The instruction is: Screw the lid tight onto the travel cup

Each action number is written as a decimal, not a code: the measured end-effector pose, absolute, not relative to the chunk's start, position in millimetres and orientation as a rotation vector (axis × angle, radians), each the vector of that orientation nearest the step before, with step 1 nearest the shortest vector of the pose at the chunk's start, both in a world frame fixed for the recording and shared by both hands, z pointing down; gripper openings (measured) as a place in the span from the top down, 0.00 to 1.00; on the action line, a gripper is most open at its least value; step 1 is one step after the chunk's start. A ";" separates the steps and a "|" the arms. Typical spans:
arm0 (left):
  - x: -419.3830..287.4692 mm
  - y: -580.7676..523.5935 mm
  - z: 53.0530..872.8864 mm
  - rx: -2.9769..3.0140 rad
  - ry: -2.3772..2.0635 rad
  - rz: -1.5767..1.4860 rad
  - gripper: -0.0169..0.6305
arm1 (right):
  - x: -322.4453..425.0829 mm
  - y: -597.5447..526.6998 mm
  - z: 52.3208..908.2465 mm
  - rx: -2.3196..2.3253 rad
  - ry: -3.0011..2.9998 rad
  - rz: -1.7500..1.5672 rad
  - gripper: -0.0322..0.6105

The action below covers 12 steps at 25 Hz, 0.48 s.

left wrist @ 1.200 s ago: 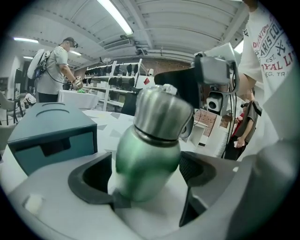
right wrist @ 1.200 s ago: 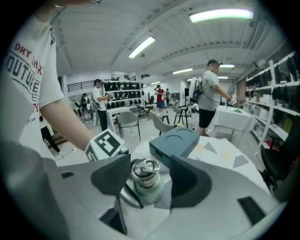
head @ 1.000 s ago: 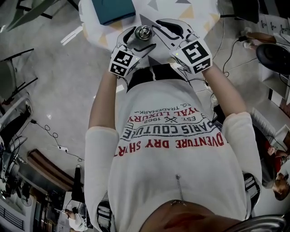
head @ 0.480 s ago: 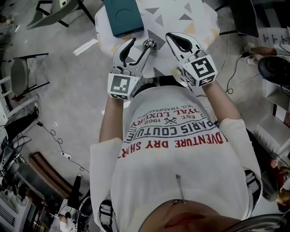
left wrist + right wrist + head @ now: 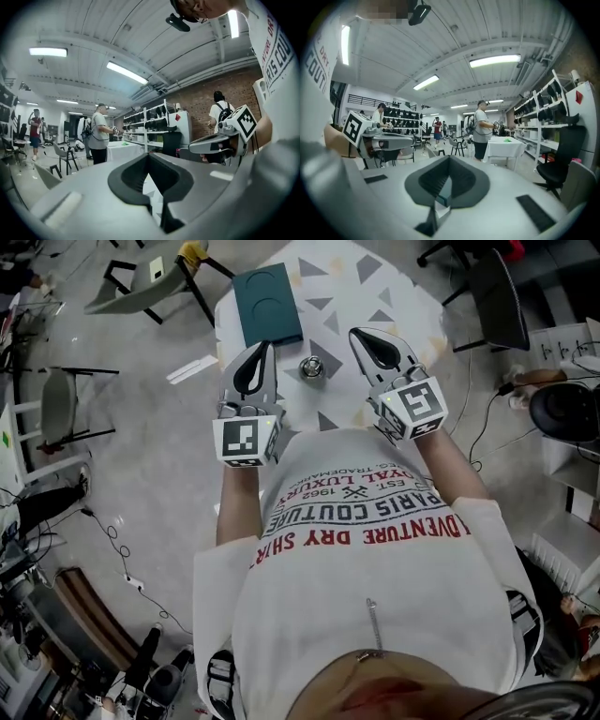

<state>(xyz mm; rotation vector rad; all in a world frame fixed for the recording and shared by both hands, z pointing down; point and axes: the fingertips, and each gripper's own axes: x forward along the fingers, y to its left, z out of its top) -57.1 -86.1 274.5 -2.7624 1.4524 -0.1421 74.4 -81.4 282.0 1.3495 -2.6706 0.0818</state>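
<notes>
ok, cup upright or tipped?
Upright: the cup stands on the table, and the head view, looking down, shows only its round top.

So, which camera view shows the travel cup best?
The head view: it looks down on the travel cup, which stands on the patterned table and is seen between the left gripper and the right gripper. Both gripper views point level into the room and show their shut jaws, but no cup.
</notes>
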 end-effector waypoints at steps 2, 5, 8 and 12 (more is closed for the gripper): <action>-59.9 -88.4 267.4 -2.746 1.477 -0.139 0.96 | 77.0 -83.7 275.8 1.357 -2.681 0.073 0.93; -60.8 -90.4 256.2 -2.762 1.477 -0.059 0.96 | 78.2 -85.9 271.7 1.349 -2.686 0.048 0.94; -60.1 -91.6 250.5 -2.768 1.481 -0.024 0.96 | 76.9 -85.5 271.1 1.328 -2.687 0.027 0.94; -58.6 -93.8 246.4 -2.741 1.504 -0.036 0.96 | 76.3 -87.3 269.8 1.298 -2.696 0.014 0.94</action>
